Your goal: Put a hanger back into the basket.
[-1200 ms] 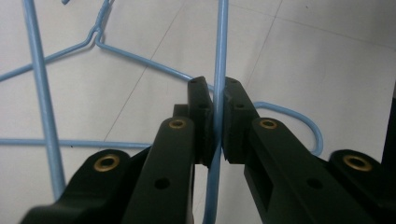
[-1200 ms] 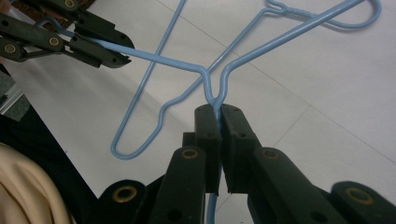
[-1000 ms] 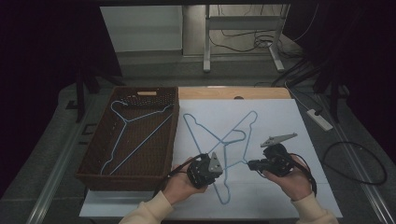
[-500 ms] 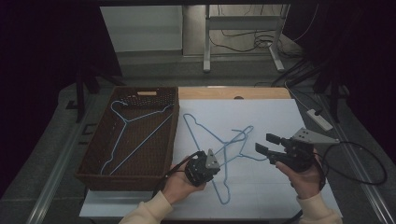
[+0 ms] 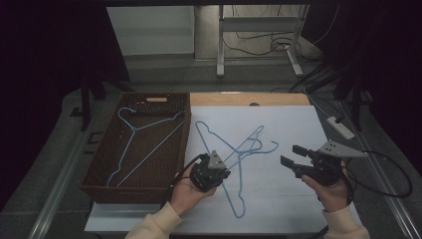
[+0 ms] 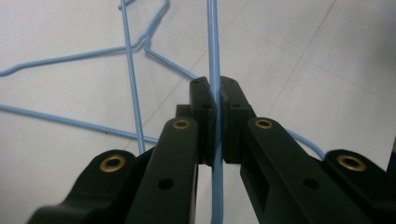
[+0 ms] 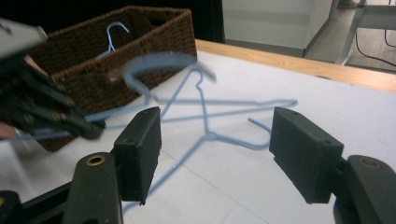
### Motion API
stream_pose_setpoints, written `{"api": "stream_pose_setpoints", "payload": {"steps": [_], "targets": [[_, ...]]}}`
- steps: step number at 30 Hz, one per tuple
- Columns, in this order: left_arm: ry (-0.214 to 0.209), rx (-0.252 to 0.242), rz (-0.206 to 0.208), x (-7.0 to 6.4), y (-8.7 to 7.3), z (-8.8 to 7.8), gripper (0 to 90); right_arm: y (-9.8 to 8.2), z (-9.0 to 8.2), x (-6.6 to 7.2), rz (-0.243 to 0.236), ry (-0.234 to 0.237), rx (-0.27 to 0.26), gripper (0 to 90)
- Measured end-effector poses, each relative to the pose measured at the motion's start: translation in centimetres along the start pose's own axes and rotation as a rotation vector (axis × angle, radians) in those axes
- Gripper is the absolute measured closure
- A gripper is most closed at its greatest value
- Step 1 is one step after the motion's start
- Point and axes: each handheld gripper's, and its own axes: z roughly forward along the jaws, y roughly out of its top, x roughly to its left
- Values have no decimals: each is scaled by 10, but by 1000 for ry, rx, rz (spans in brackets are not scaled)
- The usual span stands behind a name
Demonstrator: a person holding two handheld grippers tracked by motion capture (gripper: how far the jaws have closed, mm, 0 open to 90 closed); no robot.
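Note:
Blue wire hangers lie crossed on the white sheet. My left gripper is shut on the wire of one blue hanger; the wire runs straight up between its pads. My right gripper hovers to the right of the hangers, and its jaws have just been opening. In the right gripper view the right gripper stands wide with nothing between the pads, and a blurred hanger hook hangs beyond them.
A brown wicker basket stands to the left of the sheet with one blue hanger inside. A white power strip and cables lie off the table's right side. A wooden edge borders the sheet at the back.
My right gripper has opened, letting go of the hanger wire, and has moved right, away from the hangers. The left gripper has stayed where it was, still shut on the wire.

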Motion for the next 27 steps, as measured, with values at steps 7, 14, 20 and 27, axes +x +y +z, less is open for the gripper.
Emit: {"api": "stream_pose_setpoints", "payload": {"steps": [7,14,20,27], "targets": [[-13,-50,-28,2,3,-11,866,-12,9,-2,-17,-13,55,347],[-44,-106,-42,2,8,-28,865,-27,19,-2,-28,-15,105,343],[-69,-138,-53,4,10,-39,866,-37,22,-4,-42,-25,125,339],[-100,-172,-68,7,14,-50,865,-43,24,-8,-23,-25,138,331]]}}
